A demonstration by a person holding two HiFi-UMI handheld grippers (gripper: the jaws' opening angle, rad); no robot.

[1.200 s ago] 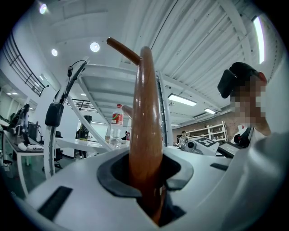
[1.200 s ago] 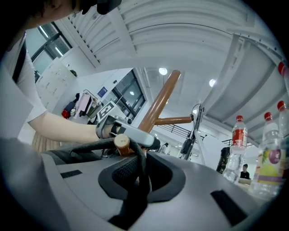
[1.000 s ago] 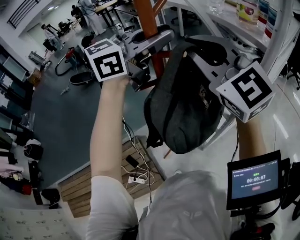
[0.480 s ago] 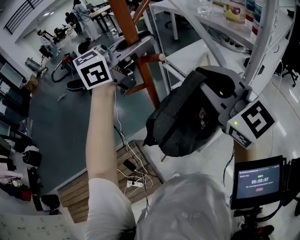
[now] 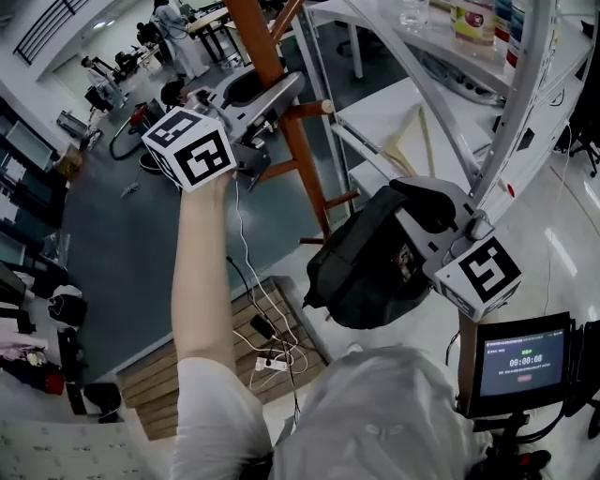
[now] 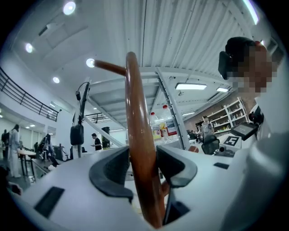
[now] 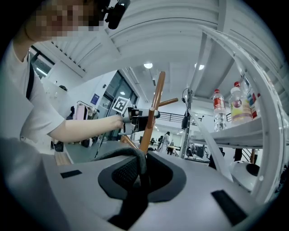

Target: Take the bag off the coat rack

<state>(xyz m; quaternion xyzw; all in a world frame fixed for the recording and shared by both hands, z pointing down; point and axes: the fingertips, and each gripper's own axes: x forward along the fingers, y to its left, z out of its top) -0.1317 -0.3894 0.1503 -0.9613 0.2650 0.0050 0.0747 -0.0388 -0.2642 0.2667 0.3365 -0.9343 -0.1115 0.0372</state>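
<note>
The dark grey bag hangs free of the wooden coat rack, down to its right. My right gripper is shut on the bag's top strap, which runs between its pads. The bag's body is hidden in the right gripper view. My left gripper reaches up to the rack's brown pole. The pole stands between its jaws, which are opening, so the pads no longer clamp it. The right gripper view also shows the left gripper at the pole.
A white metal shelf frame with bottles stands close on the right, behind the bag. On the floor below lies a wooden pallet with a power strip and cables. A small screen sits at my lower right. People stand far off.
The right gripper has carried the bag down and to the right, away from the rack's pole and peg. The left gripper has stayed at the pole.
</note>
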